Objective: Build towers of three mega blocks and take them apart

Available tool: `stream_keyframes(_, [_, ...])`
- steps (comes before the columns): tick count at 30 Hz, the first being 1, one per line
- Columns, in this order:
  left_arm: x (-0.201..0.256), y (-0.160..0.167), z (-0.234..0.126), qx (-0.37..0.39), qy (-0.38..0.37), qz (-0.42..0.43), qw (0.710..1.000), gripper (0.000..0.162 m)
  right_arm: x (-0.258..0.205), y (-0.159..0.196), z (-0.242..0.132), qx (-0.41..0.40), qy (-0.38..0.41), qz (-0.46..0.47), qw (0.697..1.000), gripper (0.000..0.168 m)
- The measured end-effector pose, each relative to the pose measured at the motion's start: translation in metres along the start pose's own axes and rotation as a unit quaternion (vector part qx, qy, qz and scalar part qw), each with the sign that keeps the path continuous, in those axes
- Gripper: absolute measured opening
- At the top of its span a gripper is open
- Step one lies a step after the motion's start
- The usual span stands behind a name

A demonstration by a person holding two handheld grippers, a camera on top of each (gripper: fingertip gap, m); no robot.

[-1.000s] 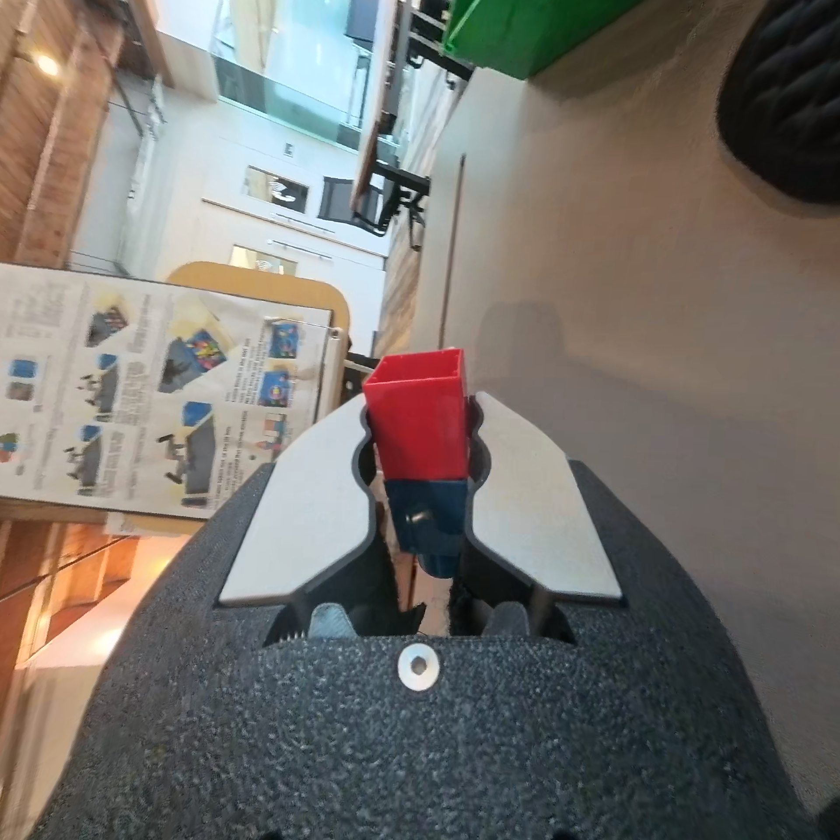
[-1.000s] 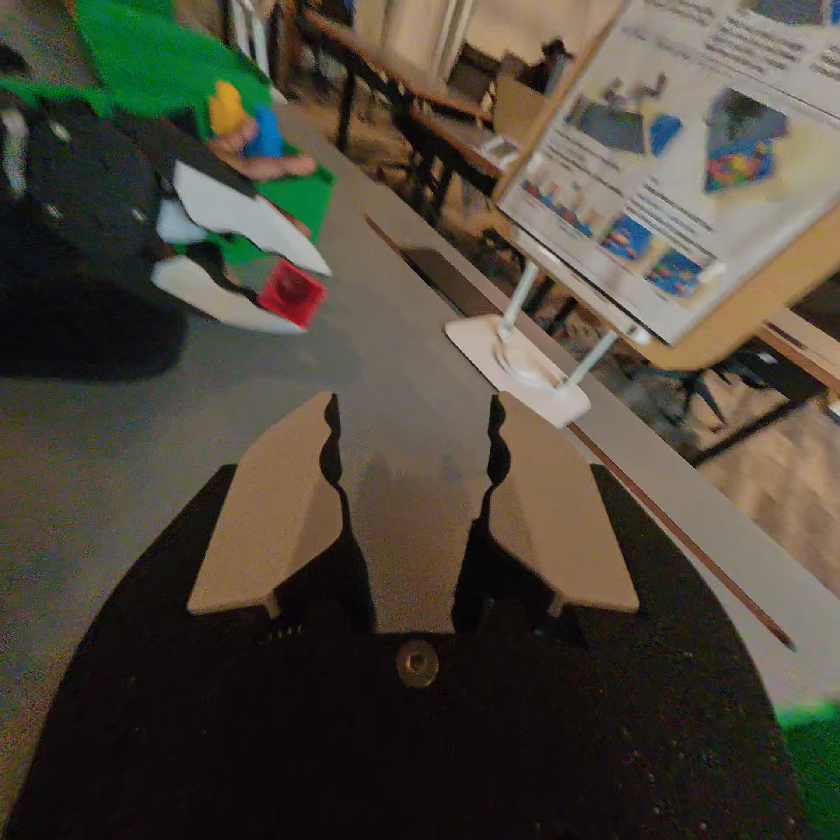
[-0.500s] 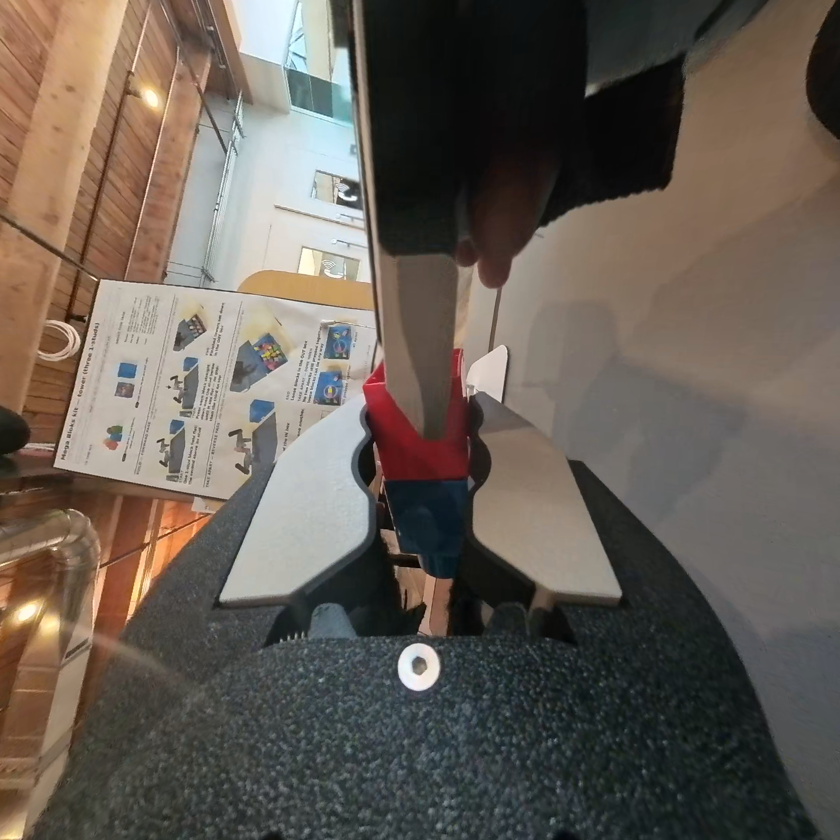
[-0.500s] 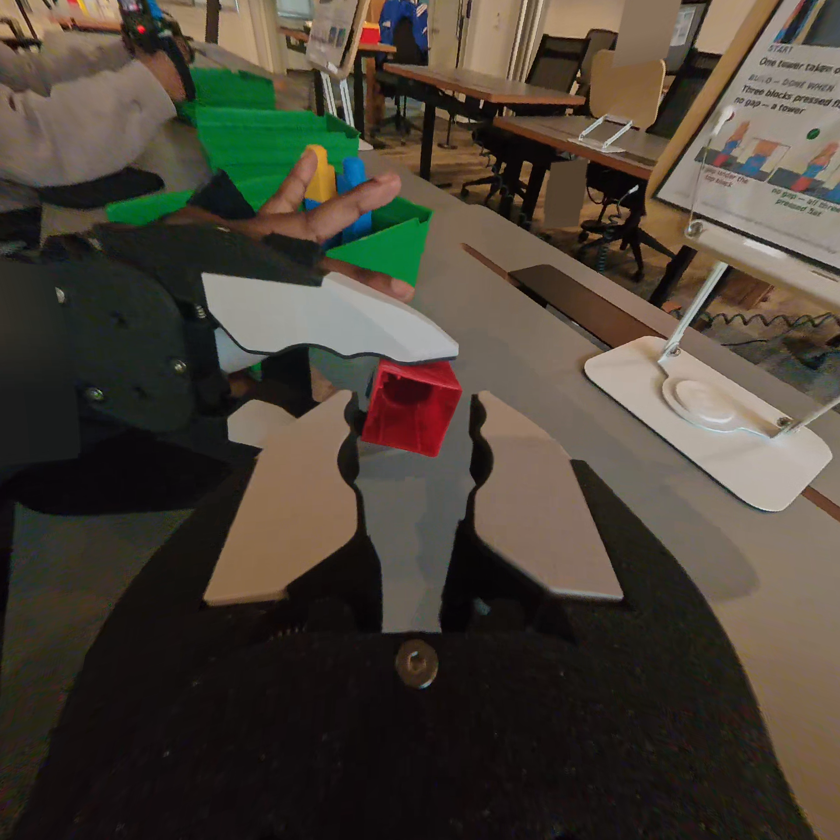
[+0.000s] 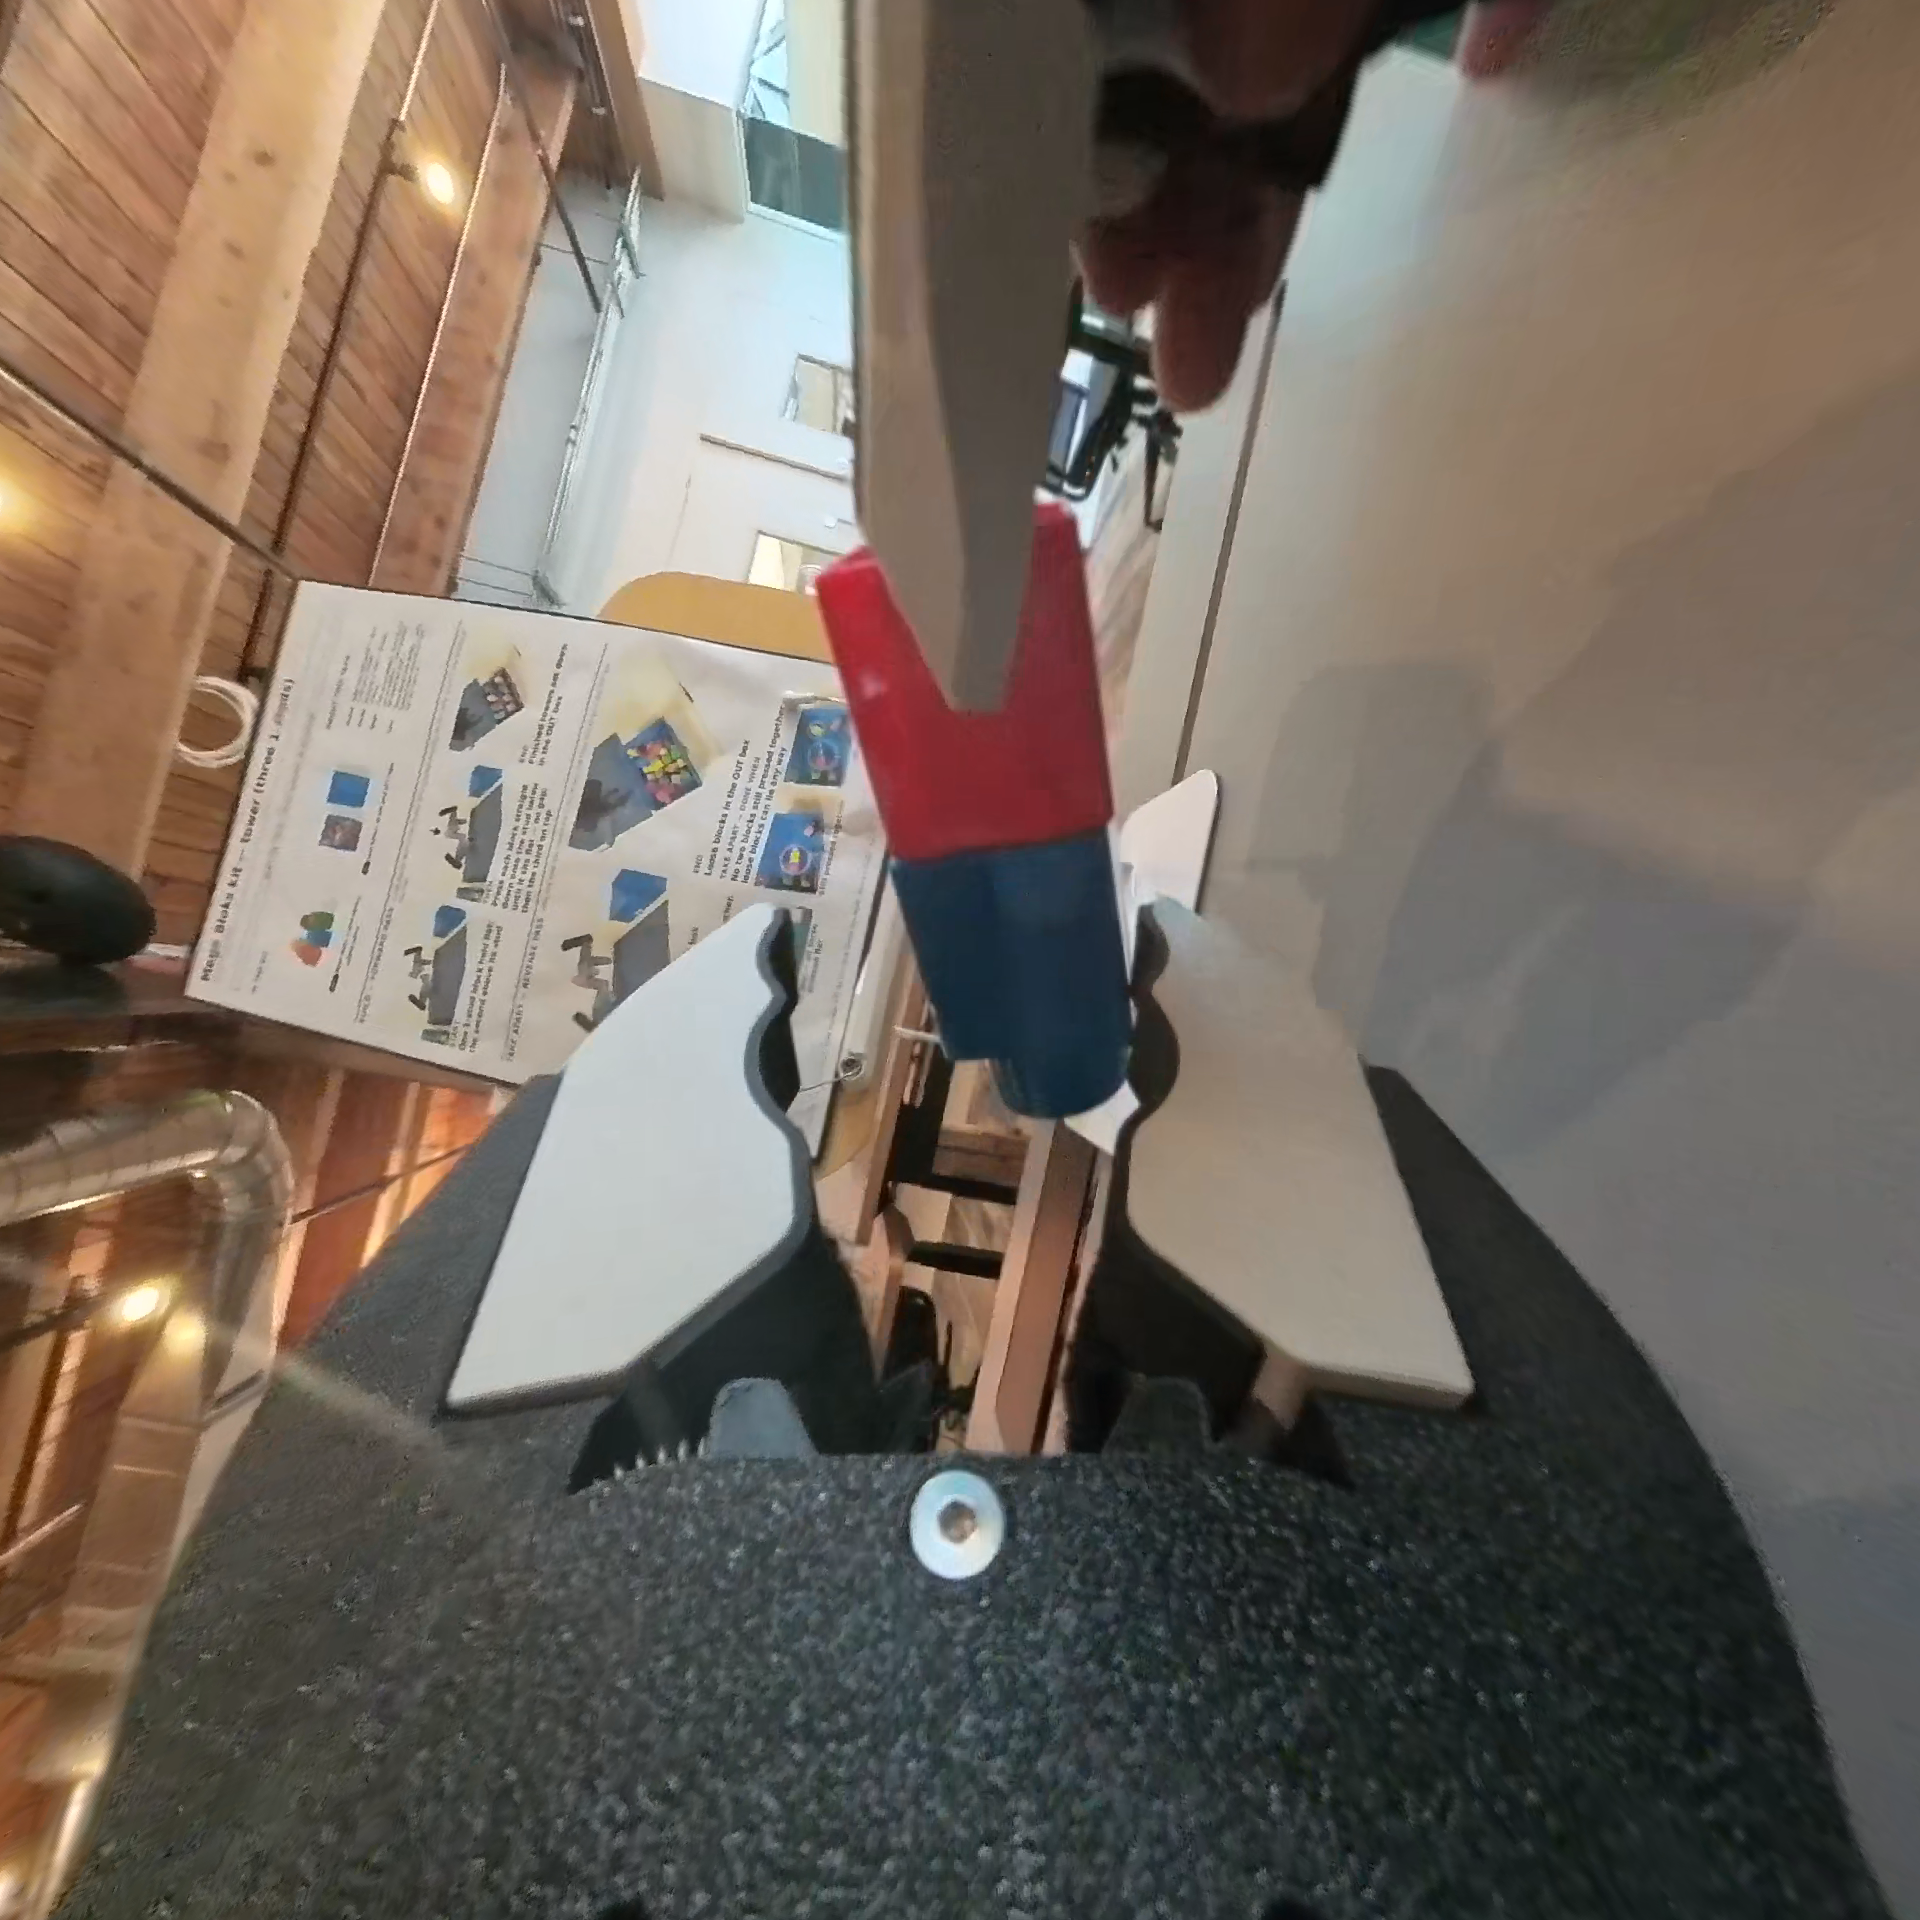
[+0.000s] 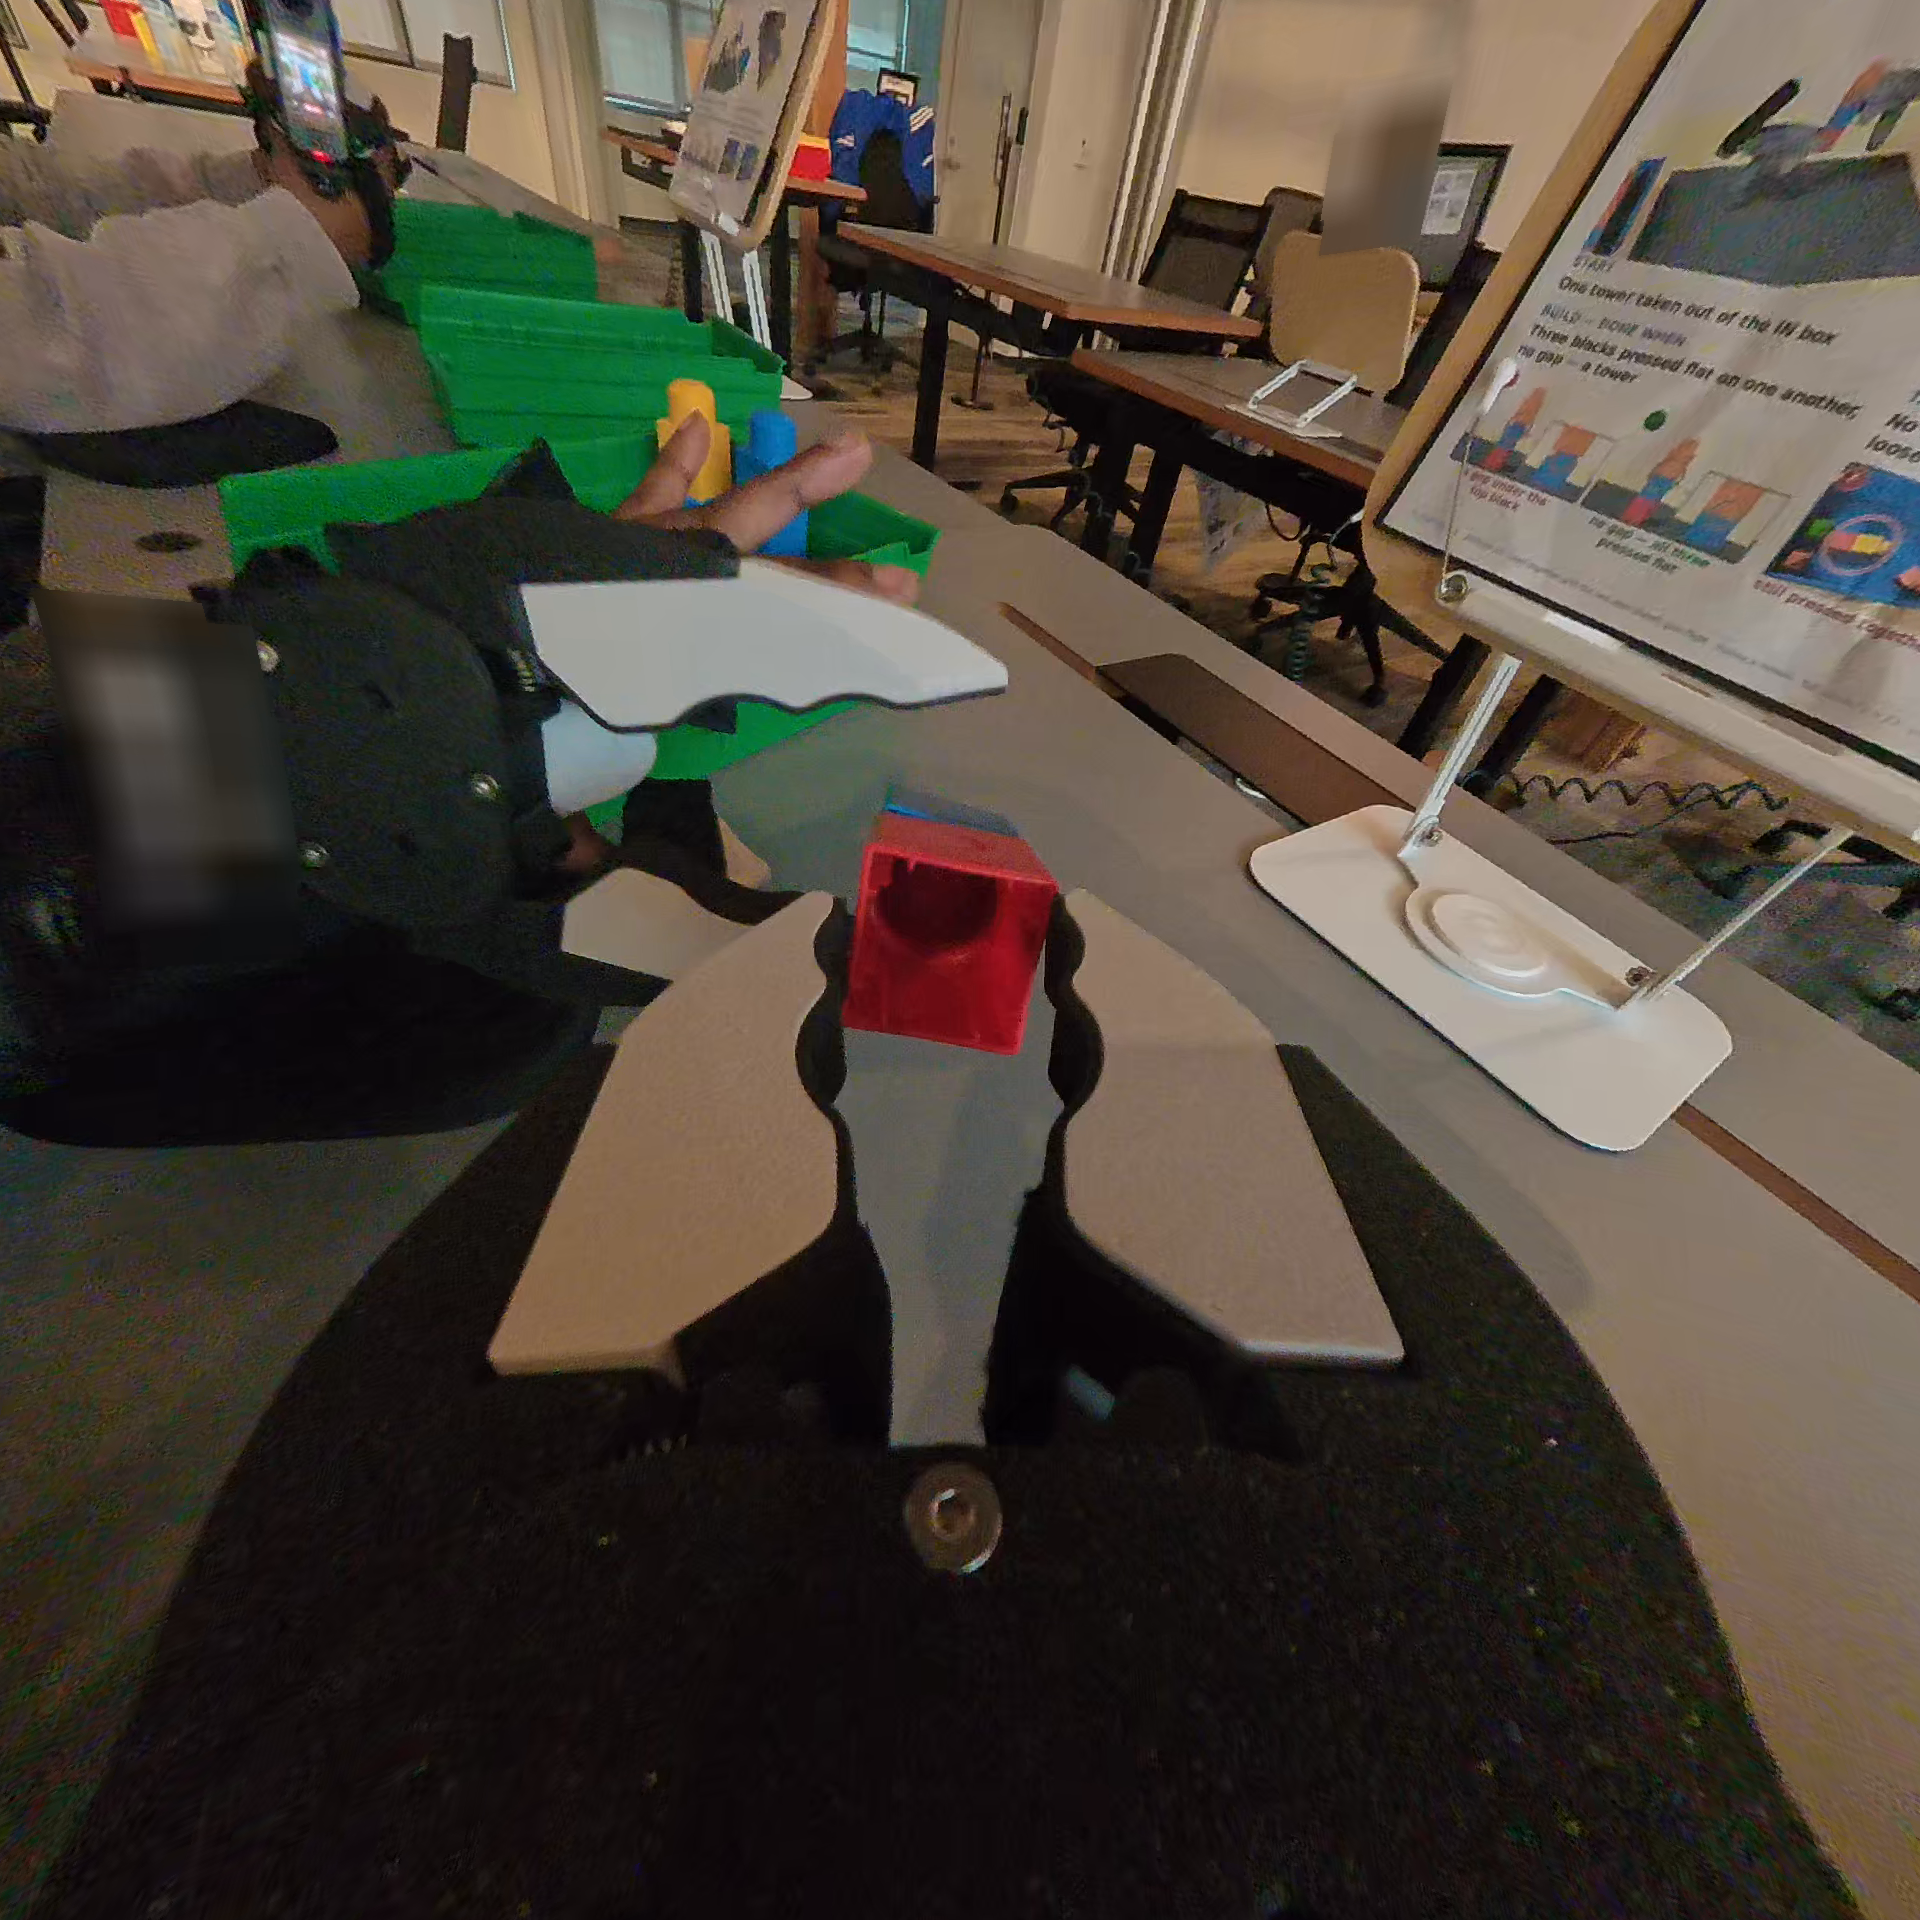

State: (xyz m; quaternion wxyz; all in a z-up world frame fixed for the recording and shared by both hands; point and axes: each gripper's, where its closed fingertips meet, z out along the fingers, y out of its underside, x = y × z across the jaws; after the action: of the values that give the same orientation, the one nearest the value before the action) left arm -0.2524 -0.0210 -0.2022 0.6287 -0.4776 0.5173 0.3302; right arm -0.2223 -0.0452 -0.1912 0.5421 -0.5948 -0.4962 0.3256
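Note:
A red block pressed onto a blue block makes a two-block stack held in the air above the grey table. My right gripper is shut on the red block, whose hollow underside faces its camera. In the left wrist view one of its fingers comes down from the top over the red block. My left gripper is open, its jaws either side of the blue block with a clear gap on the left. Its upper finger shows in the right wrist view.
Green trays stand at the back left, with a yellow block and a blue block upright by them. An instruction board leans on a white stand at the right. A person's hand holds the left gripper.
My right gripper came in and shut on the red block. My left gripper opened and let go of the stack, which now sits farther out from its jaws.

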Motion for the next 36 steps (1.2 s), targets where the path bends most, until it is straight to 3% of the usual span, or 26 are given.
stream_keyframes(4, [0.007, 0.000, 0.004, -0.009, 0.003, 0.023, 1.000, 0.060, -0.004, -0.001, -0.002, 0.005, -0.001, -0.003, 1.000, 0.035])
stream_keyframes(7, [0.011, 0.000, 0.004, -0.011, 0.004, 0.039, 0.999, 0.041, -0.005, -0.001, -0.003, 0.010, 0.001, -0.004, 1.000, 0.035])
stream_keyframes(22, [0.002, -0.001, -0.001, -0.016, -0.013, 0.050, 0.999, 0.037, -0.007, -0.004, -0.017, 0.020, 0.022, -0.014, 0.999, 0.033])
stream_keyframes(25, [-0.008, 0.026, -0.002, -0.053, -0.029, 0.049, 0.997, 0.037, 0.003, -0.009, -0.040, 0.040, 0.046, -0.004, 0.998, 0.033])
stream_keyframes(29, [-0.020, 0.030, -0.005, -0.048, -0.035, -0.001, 0.998, 0.037, 0.029, -0.005, -0.079, 0.036, 0.104, -0.006, 0.994, 0.034])
stream_keyframes(32, [-0.017, 0.027, -0.004, -0.046, -0.034, 0.010, 0.998, 0.037, 0.062, -0.005, -0.124, 0.019, 0.178, -0.020, 0.984, 0.034])
stream_keyframes(36, [-0.013, 0.023, -0.004, -0.042, -0.029, 0.017, 0.999, 0.038, 0.121, 0.009, -0.198, -0.056, 0.310, -0.043, 0.948, 0.034])
